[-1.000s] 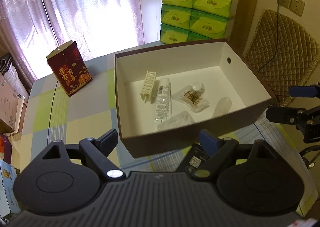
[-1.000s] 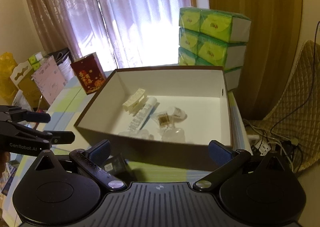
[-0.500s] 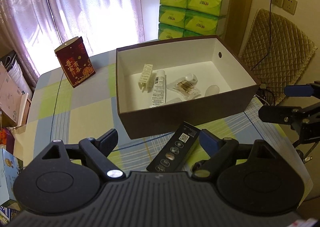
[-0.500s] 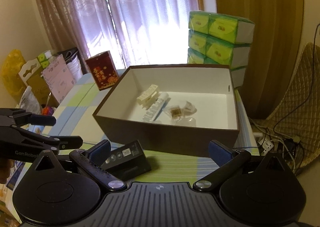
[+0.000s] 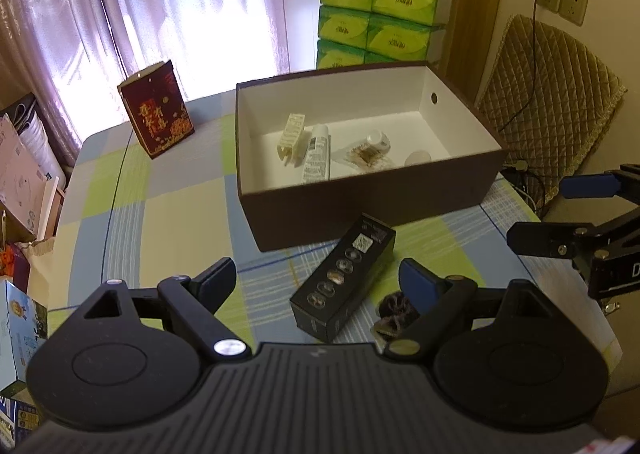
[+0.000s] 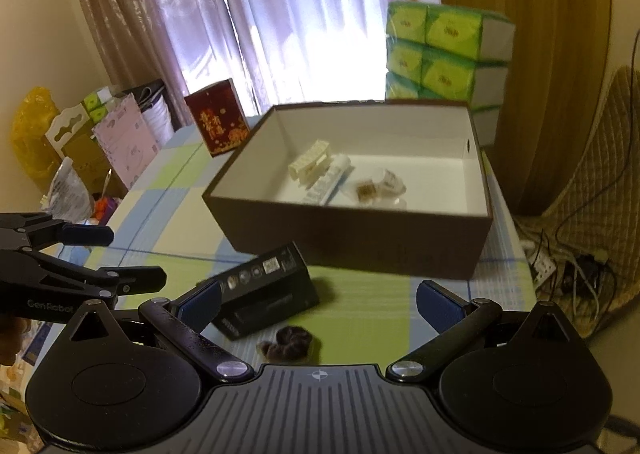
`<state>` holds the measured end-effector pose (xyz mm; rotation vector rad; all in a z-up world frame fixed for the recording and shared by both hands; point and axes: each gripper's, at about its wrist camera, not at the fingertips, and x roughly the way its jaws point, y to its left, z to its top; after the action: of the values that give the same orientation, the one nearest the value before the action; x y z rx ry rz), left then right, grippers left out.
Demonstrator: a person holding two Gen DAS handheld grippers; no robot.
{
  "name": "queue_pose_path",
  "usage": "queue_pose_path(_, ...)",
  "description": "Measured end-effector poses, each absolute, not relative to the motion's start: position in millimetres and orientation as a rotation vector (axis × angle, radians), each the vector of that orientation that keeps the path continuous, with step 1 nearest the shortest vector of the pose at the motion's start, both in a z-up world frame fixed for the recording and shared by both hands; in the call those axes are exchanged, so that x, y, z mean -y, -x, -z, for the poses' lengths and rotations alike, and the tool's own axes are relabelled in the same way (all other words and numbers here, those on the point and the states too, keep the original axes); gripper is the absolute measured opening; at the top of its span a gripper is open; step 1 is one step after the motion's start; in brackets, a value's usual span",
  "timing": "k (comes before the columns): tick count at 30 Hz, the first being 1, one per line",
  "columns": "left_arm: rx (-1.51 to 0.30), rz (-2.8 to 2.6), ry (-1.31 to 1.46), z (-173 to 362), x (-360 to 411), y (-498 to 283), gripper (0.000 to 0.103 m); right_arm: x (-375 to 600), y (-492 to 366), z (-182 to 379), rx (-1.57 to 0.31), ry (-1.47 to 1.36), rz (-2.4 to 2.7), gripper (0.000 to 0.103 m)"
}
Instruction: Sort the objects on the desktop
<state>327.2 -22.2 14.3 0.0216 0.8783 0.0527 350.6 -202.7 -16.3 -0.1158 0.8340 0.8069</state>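
Observation:
A brown cardboard box [image 5: 372,209] [image 6: 352,246] with a white inside holds a cream hair clip [image 5: 291,137], a white tube [image 5: 318,157], a bag of cotton swabs [image 5: 366,153] and small clear items. In front of it on the checked tablecloth lie a black oblong box [image 5: 344,282] [image 6: 266,290] and a dark scrunchie [image 5: 394,312] [image 6: 286,342]. My left gripper [image 5: 316,280] is open above the black box. My right gripper [image 6: 318,308] is open above the scrunchie. Each gripper shows at the edge of the other's view.
A red gift box [image 5: 156,109] stands at the table's far left. Stacked green tissue packs [image 5: 380,17] stand behind the brown box. A quilted chair [image 5: 548,93] and wall sockets are to the right. Boxes and bags crowd the floor at left [image 6: 100,141].
Both grippers have pulled back and up from the brown box, so the black oblong box and the scrunchie in front of it have come into view. Both stay open.

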Motion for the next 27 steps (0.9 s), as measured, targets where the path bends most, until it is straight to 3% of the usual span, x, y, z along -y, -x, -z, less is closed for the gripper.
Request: queue_pose_path(27, -1.025, 0.013, -0.023, 64, 12, -287, 0.085, 220, -315, 109, -1.022, 0.206, -0.777, 0.101)
